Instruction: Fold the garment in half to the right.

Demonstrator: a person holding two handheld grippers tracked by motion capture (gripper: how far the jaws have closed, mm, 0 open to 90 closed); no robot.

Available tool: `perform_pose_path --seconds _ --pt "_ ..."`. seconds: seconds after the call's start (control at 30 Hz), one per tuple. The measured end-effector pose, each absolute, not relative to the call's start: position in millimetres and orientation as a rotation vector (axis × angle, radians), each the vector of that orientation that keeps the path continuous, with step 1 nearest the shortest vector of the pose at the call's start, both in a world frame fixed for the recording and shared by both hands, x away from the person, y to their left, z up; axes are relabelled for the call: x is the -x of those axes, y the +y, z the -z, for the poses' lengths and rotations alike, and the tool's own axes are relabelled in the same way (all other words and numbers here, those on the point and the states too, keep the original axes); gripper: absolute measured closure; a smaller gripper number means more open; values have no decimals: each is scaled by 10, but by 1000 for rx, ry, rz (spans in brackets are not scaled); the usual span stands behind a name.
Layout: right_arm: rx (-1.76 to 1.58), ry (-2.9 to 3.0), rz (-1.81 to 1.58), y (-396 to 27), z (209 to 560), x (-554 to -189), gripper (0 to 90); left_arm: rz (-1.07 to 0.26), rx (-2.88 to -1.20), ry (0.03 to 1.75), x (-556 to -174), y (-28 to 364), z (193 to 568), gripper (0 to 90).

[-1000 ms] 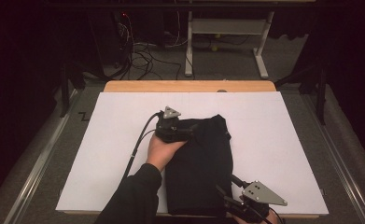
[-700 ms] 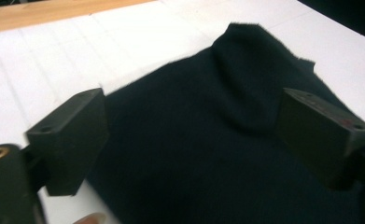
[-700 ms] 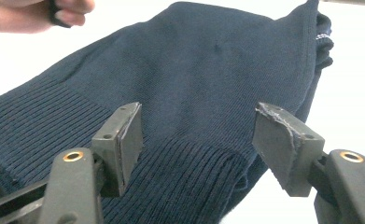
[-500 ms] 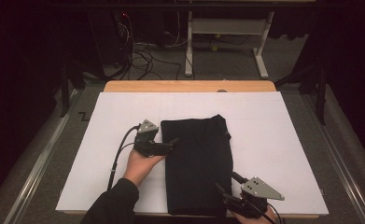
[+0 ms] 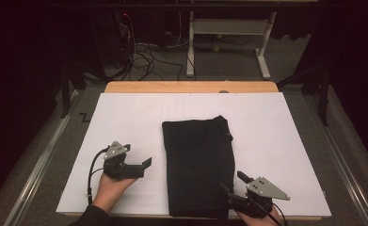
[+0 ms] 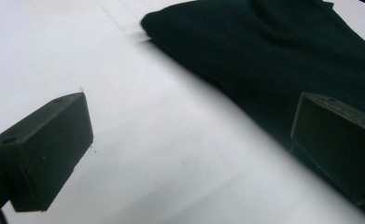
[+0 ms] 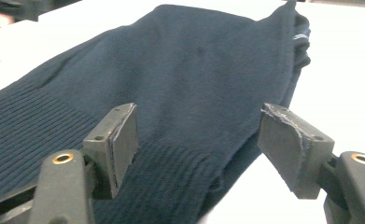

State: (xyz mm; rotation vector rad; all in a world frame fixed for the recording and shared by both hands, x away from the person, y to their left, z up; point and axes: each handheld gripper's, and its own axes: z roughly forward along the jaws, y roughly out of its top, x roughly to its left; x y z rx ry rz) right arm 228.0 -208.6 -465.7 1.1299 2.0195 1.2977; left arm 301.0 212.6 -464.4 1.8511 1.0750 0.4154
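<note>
A lab: dark curtains, floor cables [image 5: 144, 56], white-covered test table [image 5: 125, 117].

No text, label or number can be read anywhere — not even on the folded garment [image 5: 198, 165].

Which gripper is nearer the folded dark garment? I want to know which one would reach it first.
Right. The right gripper sits at the folded dark garment's near right corner, jaws open over its ribbed hem. The left gripper is open too, out on the white sheet to the garment's left, apart from it.
</note>
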Motion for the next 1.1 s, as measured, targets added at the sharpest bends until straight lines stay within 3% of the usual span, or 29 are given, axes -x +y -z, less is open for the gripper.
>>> perform_pose_path --seconds 0.2,0.7,1.1 --pt "-1165 1986 -1280 -2240 4649 -2408 243 -424 -1808 1063 -2821 2323 4700 0" --pt "-1214 1855 -1295 -2865 4589 -2688 3 -452 -1782 1063 -2775 2438 4722 0" --pt "-1191 1805 -1332 -2960 4579 -2575 2 -463 -1785 1054 -2762 2464 4699 0"
